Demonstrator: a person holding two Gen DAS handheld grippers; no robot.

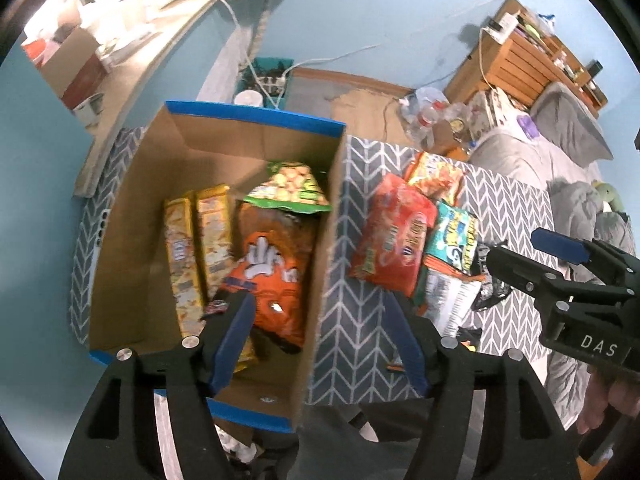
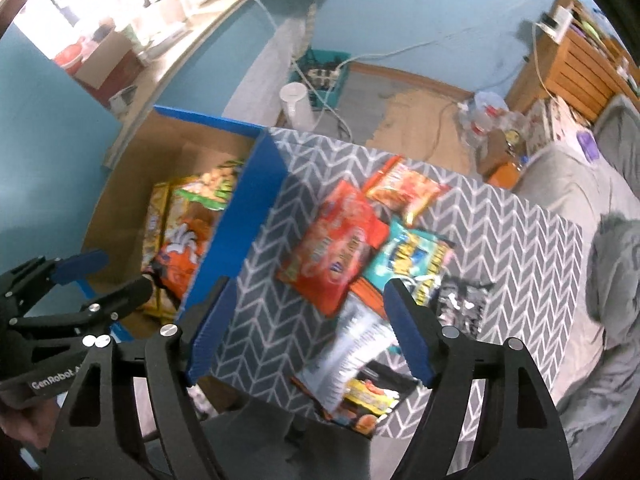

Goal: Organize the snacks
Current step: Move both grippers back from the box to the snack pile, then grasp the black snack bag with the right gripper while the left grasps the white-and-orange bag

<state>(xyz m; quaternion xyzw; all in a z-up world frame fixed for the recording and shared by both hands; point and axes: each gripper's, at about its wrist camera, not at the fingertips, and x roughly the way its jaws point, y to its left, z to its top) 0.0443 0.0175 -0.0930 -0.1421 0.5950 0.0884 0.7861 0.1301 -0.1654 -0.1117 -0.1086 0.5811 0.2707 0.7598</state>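
A cardboard box with blue rims (image 1: 256,136) stands on the left of a grey chevron table (image 1: 364,320). Inside lie two yellow cracker boxes (image 1: 198,248), an orange snack bag (image 1: 276,284) and a green-topped bag (image 1: 292,188). On the table right of the box lie a red bag (image 1: 394,236), a teal bag (image 1: 454,236), an orange bag (image 1: 436,174) and a white-backed packet (image 1: 450,300). My left gripper (image 1: 316,300) is open and empty, straddling the box's right wall. My right gripper (image 2: 308,284) is open and empty above the red bag (image 2: 336,248) and white packet (image 2: 352,356).
A bed with grey blankets (image 1: 560,168) lies right of the table. A wooden shelf (image 1: 528,56) stands by the blue wall. Bottles and clutter (image 1: 428,112) and cables lie on the floor behind. A counter (image 1: 132,64) runs along the left.
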